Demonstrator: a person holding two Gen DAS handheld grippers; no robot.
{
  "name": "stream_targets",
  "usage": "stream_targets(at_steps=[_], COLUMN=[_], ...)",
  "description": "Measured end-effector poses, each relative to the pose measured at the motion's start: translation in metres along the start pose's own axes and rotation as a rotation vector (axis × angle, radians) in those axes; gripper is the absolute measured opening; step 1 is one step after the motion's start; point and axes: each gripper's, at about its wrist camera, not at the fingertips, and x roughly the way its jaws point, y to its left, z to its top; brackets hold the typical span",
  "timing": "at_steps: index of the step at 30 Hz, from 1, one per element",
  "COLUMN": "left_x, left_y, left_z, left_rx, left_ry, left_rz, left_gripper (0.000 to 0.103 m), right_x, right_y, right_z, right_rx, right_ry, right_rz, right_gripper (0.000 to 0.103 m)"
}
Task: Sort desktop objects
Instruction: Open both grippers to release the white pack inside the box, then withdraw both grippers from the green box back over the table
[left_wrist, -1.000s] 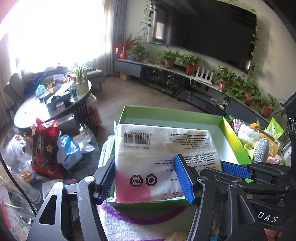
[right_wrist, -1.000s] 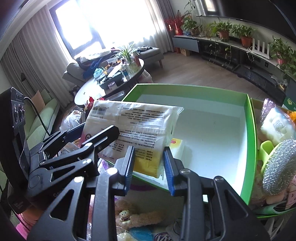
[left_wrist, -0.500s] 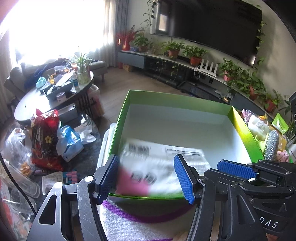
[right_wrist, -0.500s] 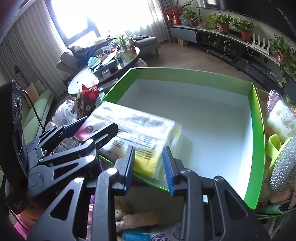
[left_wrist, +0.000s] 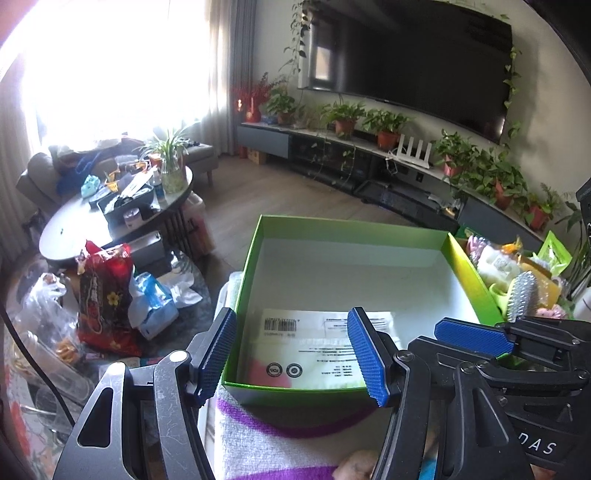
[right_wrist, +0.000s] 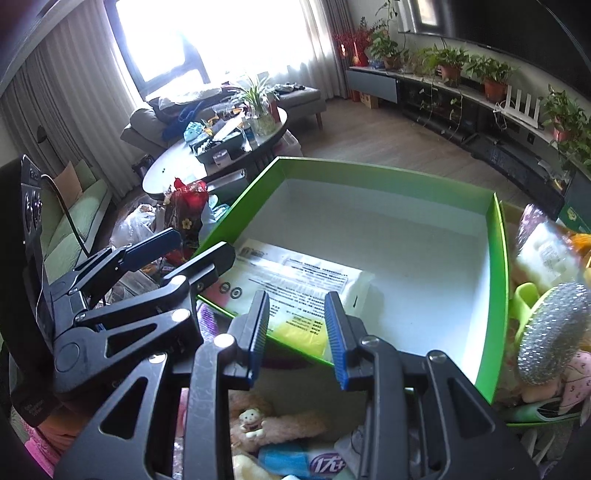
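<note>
A green box (left_wrist: 351, 225) with a white floor sits in front of both grippers. Flat in its near left corner lies a white packet (left_wrist: 317, 343) printed with a barcode and pink and yellow patches, and the right wrist view shows the packet (right_wrist: 295, 280) too. My left gripper (left_wrist: 291, 350) hovers over the box's near rim, open, and its blue pads do not touch the packet. My right gripper (right_wrist: 297, 325) hangs beside it on the right, open too, with nothing between its pads. Each gripper shows in the other's view.
A second green tray to the right holds a silver scouring brush (right_wrist: 550, 332), a wrapped white packet and other small items. A purple-striped towel (left_wrist: 266, 435) and a plush toy (right_wrist: 266, 424) lie below the grippers. A round coffee table (left_wrist: 110, 214) and bags stand far left.
The white packet, held up between both grippers one second ago, dropped and now lies flat in the box. Both grippers stayed over the near rim.
</note>
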Motion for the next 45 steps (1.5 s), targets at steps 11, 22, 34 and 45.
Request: stream_targets(at_steps=[11, 22, 34, 45], left_x=[-0.054, -0.114, -0.176, -0.216], left_y=[-0.013, -0.04, -0.07, -0.089], left_z=[0.003, -0.016, -0.029, -0.055], left_rx=[0.013, 0.05, 0.079, 0.098], left_ry=[-0.079, -0.105, -0.168, -0.198], left_rz=[-0.003, -0.081, -0.116, -0.128], left_gripper=[0.072, 0.073, 0.073, 0.073], right_x=[-0.051, -0.117, -0.182, -0.224], right_y=[0.014, 0.024, 0.029, 0.036], right_z=[-0.004, -0.039, -0.069, -0.108], right_rx=[-0.034, -0.058, -0.068, -0.088], right_ry=[-0.059, -0.112, -0.182, -0.234], right_rz=[-0.004, -0.019, -0.027, -0.03], right_gripper=[0.032, 0.039, 0.046, 0.047])
